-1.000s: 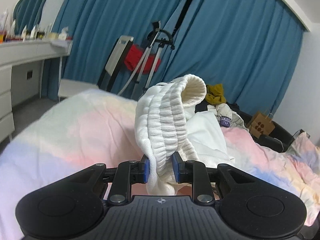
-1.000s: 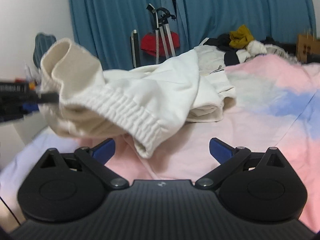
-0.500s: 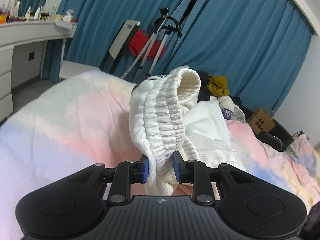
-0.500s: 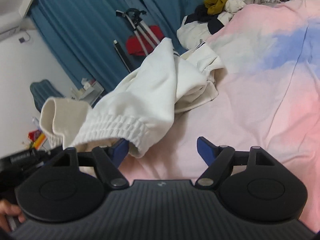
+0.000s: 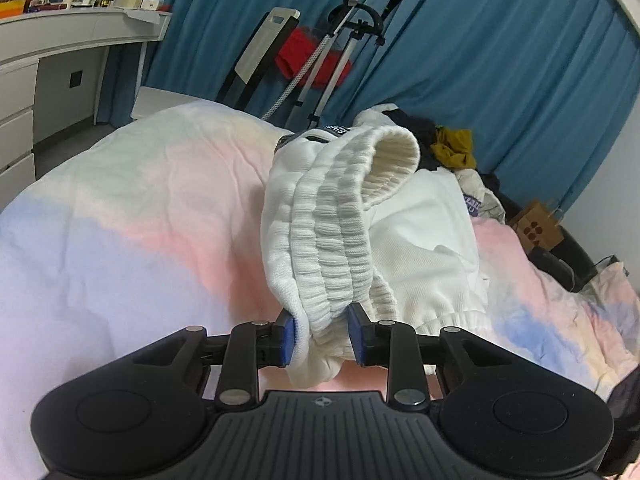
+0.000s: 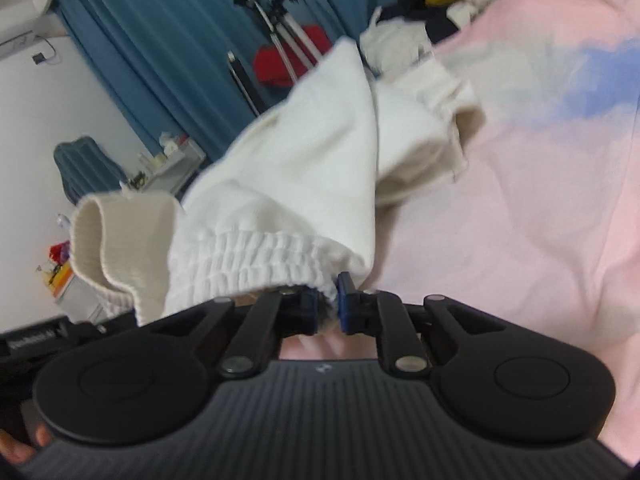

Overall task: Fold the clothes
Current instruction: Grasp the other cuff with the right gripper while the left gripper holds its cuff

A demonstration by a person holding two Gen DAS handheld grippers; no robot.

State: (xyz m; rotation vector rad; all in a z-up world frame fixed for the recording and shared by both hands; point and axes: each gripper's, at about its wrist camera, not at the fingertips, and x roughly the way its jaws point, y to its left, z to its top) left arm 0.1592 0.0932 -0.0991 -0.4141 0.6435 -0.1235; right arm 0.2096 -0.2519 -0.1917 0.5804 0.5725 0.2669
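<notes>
Trousers [image 5: 340, 240] of white cloth are pinched at the ribbed waistband by both tongs, left tongs [image 5: 322, 334] and right tongs [image 6: 328, 306], near each other. Legs are trailed forward onto the bed [image 5: 120, 220], away from both.

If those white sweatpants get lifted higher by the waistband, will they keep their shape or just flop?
Probably flop: the white sweatpants already sag from the left hand-held gripper onto the bed. The thick ribbed waistband looks grippy, unlikely to slip.
</notes>
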